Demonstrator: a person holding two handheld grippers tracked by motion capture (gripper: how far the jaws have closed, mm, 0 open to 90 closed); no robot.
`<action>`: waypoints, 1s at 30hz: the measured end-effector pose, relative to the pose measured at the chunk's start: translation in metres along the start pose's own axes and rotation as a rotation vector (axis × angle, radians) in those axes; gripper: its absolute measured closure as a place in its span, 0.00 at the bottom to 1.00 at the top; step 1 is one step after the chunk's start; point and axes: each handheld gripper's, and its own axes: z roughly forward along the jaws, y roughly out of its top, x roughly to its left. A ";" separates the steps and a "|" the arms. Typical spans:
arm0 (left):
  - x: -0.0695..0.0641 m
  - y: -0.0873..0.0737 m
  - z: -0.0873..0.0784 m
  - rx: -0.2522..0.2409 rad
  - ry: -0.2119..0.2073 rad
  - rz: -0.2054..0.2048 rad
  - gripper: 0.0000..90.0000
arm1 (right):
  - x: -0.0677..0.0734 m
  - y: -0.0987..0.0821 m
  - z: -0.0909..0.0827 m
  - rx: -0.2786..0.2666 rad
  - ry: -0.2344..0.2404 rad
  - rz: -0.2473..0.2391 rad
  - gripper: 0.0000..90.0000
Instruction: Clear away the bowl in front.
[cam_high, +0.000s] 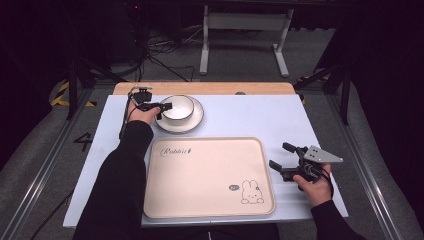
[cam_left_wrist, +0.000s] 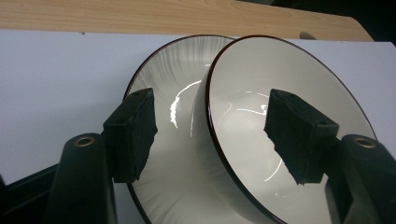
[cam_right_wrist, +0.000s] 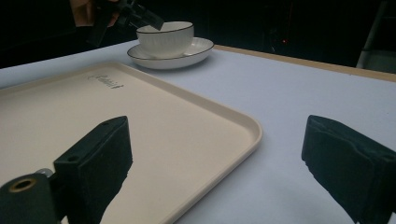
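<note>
A white bowl (cam_high: 177, 106) with a dark rim stands on a matching plate (cam_high: 196, 120) at the back left of the table. My left gripper (cam_high: 164, 109) reaches in from the bowl's left. In the left gripper view its jaws straddle the near wall of the bowl (cam_left_wrist: 261, 74): one pad hangs over the plate (cam_left_wrist: 173, 70), the other inside the bowl, and neither touches the wall. The left gripper (cam_left_wrist: 212, 135) is open. My right gripper (cam_high: 281, 155) rests open and holds nothing just right of the beige tray (cam_high: 200, 175). In its own view the right gripper (cam_right_wrist: 217, 140) spans the corner of the tray (cam_right_wrist: 140, 121).
The tray, printed with a rabbit (cam_high: 251, 192), lies bare in the table's front middle. A wooden strip (cam_high: 200, 88) runs along the back edge of the white tabletop (cam_high: 250, 115). Beyond it stand a white frame (cam_high: 245, 22) and floor cables.
</note>
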 end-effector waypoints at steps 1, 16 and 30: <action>0.000 0.000 0.000 0.000 0.000 0.000 0.41 | 0.000 0.000 0.000 0.000 0.000 0.000 0.10; -0.006 -0.009 0.017 0.073 0.020 -0.044 0.64 | 0.000 0.000 0.000 -0.003 0.005 -0.001 0.10; -0.011 -0.008 0.017 0.019 0.104 -0.068 0.88 | -0.001 0.000 -0.001 -0.005 0.006 0.000 0.10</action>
